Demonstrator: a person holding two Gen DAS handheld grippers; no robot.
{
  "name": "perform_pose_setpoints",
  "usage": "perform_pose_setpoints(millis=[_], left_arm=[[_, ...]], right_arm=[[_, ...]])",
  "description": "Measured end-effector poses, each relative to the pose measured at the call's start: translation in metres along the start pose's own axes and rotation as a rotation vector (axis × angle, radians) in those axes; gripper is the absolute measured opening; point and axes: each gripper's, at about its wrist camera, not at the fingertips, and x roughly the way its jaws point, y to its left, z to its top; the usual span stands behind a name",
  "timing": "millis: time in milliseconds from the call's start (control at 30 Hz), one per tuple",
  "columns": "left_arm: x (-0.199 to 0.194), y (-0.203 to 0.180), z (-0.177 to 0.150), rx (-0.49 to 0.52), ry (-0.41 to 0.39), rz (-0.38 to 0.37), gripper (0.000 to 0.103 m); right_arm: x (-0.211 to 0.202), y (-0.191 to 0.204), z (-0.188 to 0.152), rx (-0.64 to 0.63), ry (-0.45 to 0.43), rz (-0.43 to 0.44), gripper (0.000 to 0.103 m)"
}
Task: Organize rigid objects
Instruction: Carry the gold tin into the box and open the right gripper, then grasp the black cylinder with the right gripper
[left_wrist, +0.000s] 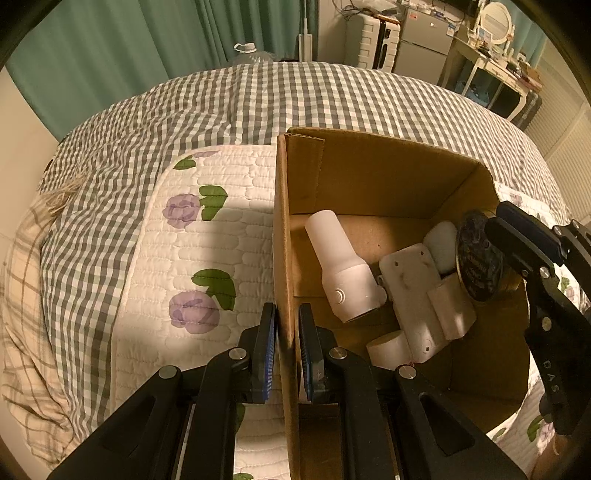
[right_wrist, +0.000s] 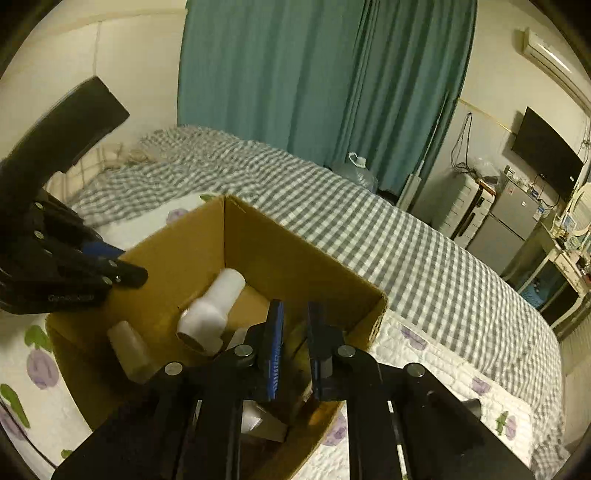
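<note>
Right now I am at the putting-away step, and most of it looks done. My left tongs (left_wrist: 286, 314) are clamped on the near wall of the cardboard box (left_wrist: 369, 173), one pad outside and one inside, steadying it on the flowered quilt (left_wrist: 207, 240) that lies over the checked bedspread (left_wrist: 258, 99).

The rigid things are inside the box. A white tube (left_wrist: 340, 266) lies tilted across the floor, a white bracket-like piece (left_wrist: 417, 295) touches it, and a pale rounded piece (left_wrist: 443, 243) sits behind that. A dark round tin (left_wrist: 476, 258) stands on edge against the right wall.

My right tongs (right_wrist: 295, 310) hang over the right side of the box with the pads drawn together. I can make out nothing gripped between them. From the left camera their tip sits just beside the tin, but I cannot tell whether it touches.

I see no loose item on the quilt in either view, so I judge the gathering nearly finished. Next I should lift the right tongs clear without knocking the tin over. Then I need to look past the box for anything left, and the left tongs should hold the wall until that is settled.
</note>
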Motion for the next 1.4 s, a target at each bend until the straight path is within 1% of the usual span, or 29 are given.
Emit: perform_pose_setpoints(millis=[67, 200, 233, 267, 333, 367, 433, 500, 567, 700, 767, 800, 900, 1033, 1233, 1400], left_arm=[[0.0, 0.0, 0.0, -0.002, 0.001, -0.003, 0.011], [0.002, 0.001, -0.001, -0.003, 0.004, -0.006, 0.011], [0.002, 0.001, -0.001, -0.003, 0.004, -0.006, 0.011], [0.002, 0.001, 0.0, -0.005, 0.005, -0.007, 0.011], [0.003, 0.002, 0.0, -0.008, 0.008, -0.007, 0.011], [0.003, 0.002, 0.0, -0.01, 0.009, -0.009, 0.011], [0.002, 0.002, 0.0, -0.011, 0.01, -0.008, 0.011], [0.002, 0.002, 0.001, -0.011, 0.009, -0.007, 0.011], [0.002, 0.002, 0.0, -0.014, 0.009, -0.007, 0.011], [0.003, 0.003, 0.001, -0.016, 0.01, -0.006, 0.011], [0.002, 0.002, 0.001, -0.013, 0.01, -0.004, 0.011], [0.003, 0.002, 0.001, -0.012, 0.01, -0.004, 0.011], [0.002, 0.003, 0.0, -0.012, 0.01, -0.005, 0.011], [0.003, 0.002, 0.0, -0.01, 0.009, -0.005, 0.011], [0.006, 0.001, 0.001, -0.006, 0.015, 0.0, 0.011], [0.01, 0.0, 0.001, -0.002, 0.02, 0.012, 0.011]], right_arm=[[-0.004, -0.006, 0.0, 0.027, -0.004, 0.033, 0.011], [-0.024, -0.023, 0.004, 0.071, -0.042, 0.026, 0.016], [-0.031, -0.03, 0.005, 0.087, -0.051, 0.016, 0.025], [-0.039, -0.041, 0.006, 0.114, -0.057, -0.001, 0.043], [-0.052, -0.067, 0.005, 0.182, -0.059, -0.049, 0.062], [-0.057, -0.079, 0.003, 0.213, -0.057, -0.07, 0.063], [-0.06, -0.107, -0.005, 0.282, -0.015, -0.117, 0.066], [-0.055, -0.138, -0.022, 0.374, 0.06, -0.174, 0.067], [-0.041, -0.165, -0.041, 0.467, 0.152, -0.209, 0.067], [0.0, -0.2, -0.088, 0.629, 0.32, -0.202, 0.067], [0.018, -0.206, -0.108, 0.675, 0.378, -0.192, 0.067], [0.028, -0.209, -0.116, 0.708, 0.398, -0.166, 0.067], [0.041, -0.209, -0.136, 0.792, 0.404, -0.1, 0.067], [0.056, -0.208, -0.145, 0.83, 0.404, -0.076, 0.067], [0.067, -0.211, -0.144, 0.874, 0.367, -0.104, 0.069], [0.081, -0.209, -0.138, 0.791, 0.353, -0.15, 0.069]])
